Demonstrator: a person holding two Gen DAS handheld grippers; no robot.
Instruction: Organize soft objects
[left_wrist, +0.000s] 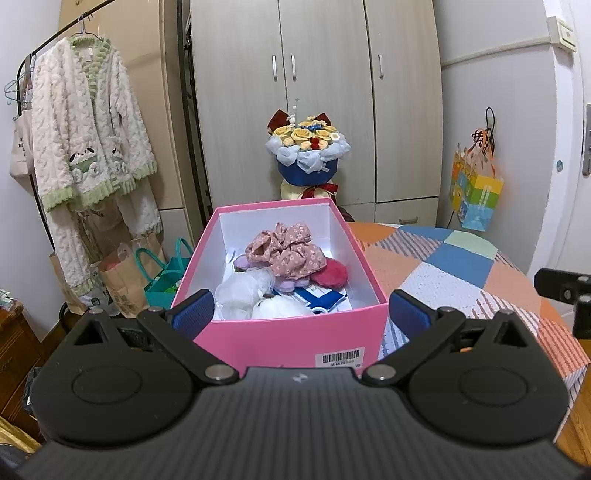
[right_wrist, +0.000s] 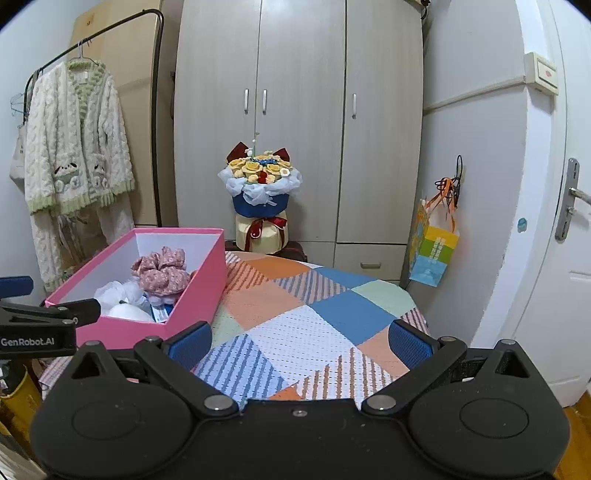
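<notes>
here, in the left wrist view, the left gripper (left_wrist: 300, 308) hangs with jaws wide and empty before the pink cardboard box (left_wrist: 291, 341) of soft toys and floral cloth (left_wrist: 286, 253), while in the right wrist view the right gripper (right_wrist: 300, 341), jaws likewise wide, hovers over the patchwork tablecloth (right_wrist: 314, 314) right of that box.

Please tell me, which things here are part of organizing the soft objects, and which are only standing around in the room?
Part of the job:
pink box
floral cloth inside it
white fluffy items inside it
red plush piece inside it
left gripper, open
right gripper, open

Only around:
bouquet
fleece robe
wardrobe
hanging gift bag
</notes>
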